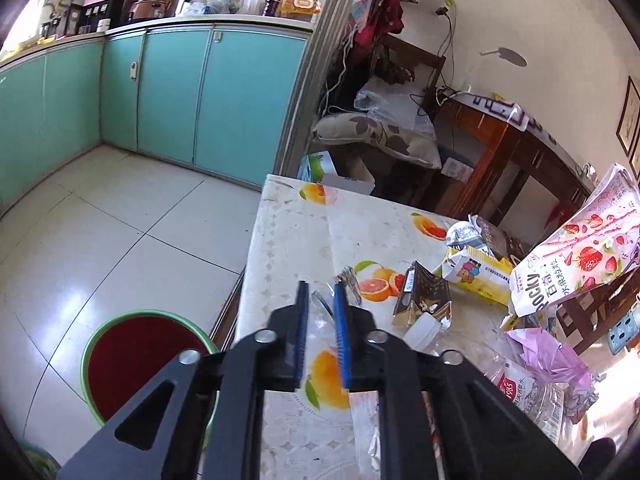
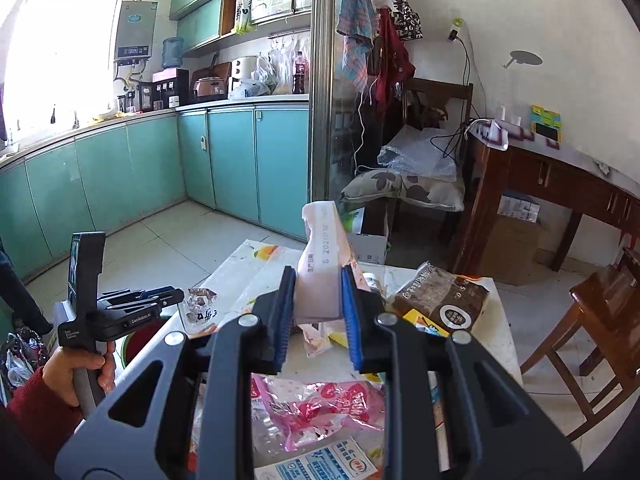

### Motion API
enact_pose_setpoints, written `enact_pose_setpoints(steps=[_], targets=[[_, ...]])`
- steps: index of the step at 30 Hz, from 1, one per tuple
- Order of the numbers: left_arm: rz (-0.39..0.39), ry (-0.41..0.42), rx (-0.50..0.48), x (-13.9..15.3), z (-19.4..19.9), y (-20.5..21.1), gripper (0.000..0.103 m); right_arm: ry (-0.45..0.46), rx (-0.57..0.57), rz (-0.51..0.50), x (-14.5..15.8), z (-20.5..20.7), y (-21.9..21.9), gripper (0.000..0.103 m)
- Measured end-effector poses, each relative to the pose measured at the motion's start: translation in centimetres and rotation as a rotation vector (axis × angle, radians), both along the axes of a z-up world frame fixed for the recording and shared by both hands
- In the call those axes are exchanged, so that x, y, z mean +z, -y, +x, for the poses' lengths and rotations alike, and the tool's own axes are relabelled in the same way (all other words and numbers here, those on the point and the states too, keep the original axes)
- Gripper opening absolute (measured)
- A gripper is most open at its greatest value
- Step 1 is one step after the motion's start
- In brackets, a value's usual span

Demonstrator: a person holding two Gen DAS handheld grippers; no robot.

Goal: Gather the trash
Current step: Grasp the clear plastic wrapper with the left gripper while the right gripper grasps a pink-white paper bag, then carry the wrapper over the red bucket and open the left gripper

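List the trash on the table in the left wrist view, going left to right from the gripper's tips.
Left gripper shut on a clear wrapper → dark brown carton → yellow carton → strawberry Pocky bag, held up at the right edge.

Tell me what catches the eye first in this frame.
The right claw grips a pink Pocky snack bag raised above the littered table. The left claw pinches a clear wrapper near the table's edge, with a green bin on the floor beside it.
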State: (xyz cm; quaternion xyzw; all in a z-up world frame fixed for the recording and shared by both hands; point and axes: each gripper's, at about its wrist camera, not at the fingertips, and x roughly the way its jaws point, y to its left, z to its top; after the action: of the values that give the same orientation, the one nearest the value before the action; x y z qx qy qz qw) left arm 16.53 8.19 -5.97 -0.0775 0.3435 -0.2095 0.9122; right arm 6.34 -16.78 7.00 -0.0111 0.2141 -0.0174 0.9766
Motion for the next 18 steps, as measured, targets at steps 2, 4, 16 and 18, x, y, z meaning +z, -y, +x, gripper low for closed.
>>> enact_pose_setpoints(steps=[2,4,16,18], targets=[[-0.020,0.001,0.038,0.1,0.1,-2.0,0.000,0.015,0.018,0.001,0.3,0.4,-0.8,0.023],[-0.010,0.012,0.078,0.1,0.3,-3.6,0.000,0.021,0.047,0.016,0.6,1.1,-1.9,0.023],[-0.047,-0.045,0.130,-2.7,1.7,-9.3,0.000,-0.018,0.202,0.042,-0.7,6.8,-8.9,0.023],[-0.088,-0.055,0.071,-2.7,1.8,-8.8,0.000,-0.019,0.203,0.039,-1.0,7.2,-9.5,0.023]])
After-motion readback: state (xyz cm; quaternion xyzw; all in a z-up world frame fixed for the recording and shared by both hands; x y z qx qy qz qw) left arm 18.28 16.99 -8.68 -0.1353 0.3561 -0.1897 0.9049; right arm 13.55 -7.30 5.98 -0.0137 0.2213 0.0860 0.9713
